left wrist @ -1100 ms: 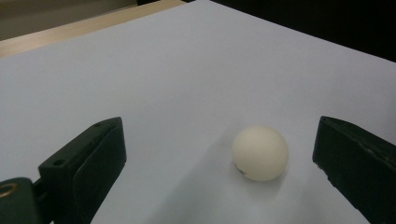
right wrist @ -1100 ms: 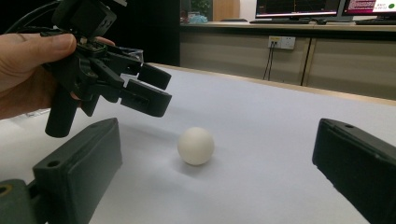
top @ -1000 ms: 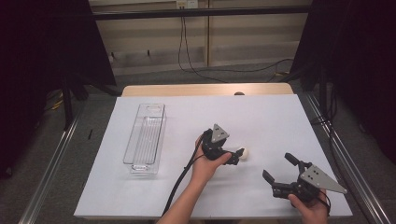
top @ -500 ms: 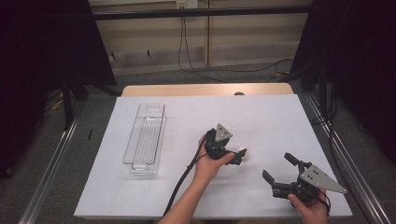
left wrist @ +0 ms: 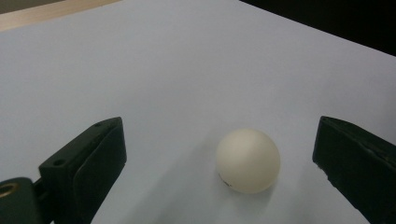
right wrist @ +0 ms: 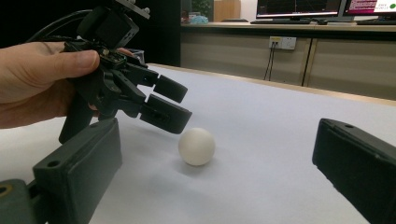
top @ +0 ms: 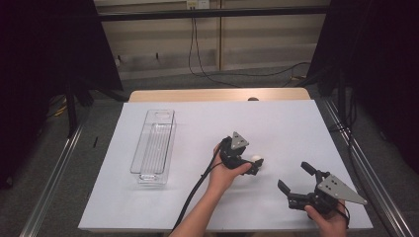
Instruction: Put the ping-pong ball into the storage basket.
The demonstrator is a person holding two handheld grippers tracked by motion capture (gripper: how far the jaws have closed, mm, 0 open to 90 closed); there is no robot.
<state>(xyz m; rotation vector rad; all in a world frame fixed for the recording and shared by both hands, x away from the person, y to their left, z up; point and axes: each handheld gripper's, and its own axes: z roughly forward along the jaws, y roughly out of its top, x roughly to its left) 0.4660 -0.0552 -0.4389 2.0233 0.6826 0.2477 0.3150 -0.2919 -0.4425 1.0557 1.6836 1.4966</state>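
left gripper view puts the white ball [left wrist: 248, 161] right where i want it, resting on the white counter [left wrist: 187, 60] between my two black jaws, which stand wide apart and touch nothing yet; the ball sits nearer the jaw on the view's right, so i judge i should slide the left gripper [top: 255, 166] a touch that way to centre the ball before i close, and keep the jaws low to the sheet so they meet the ball at its widest and do not squirt it out. i'd close slowly, since a light round ball on a smooth sheet will likely roll at the first uneven nudge. right gripper view has the same ball [right wrist: 196, 146] just under the left gripper's fingers, with my right gripper [top: 295, 181] spread open and idle, well apart at the counter's near right; i'd hold it still. counting outward in the high view: one ball [top: 257, 159], two grippers, and one clear plastic bin [top: 153, 146] lying empty farther left, well away from the ball.
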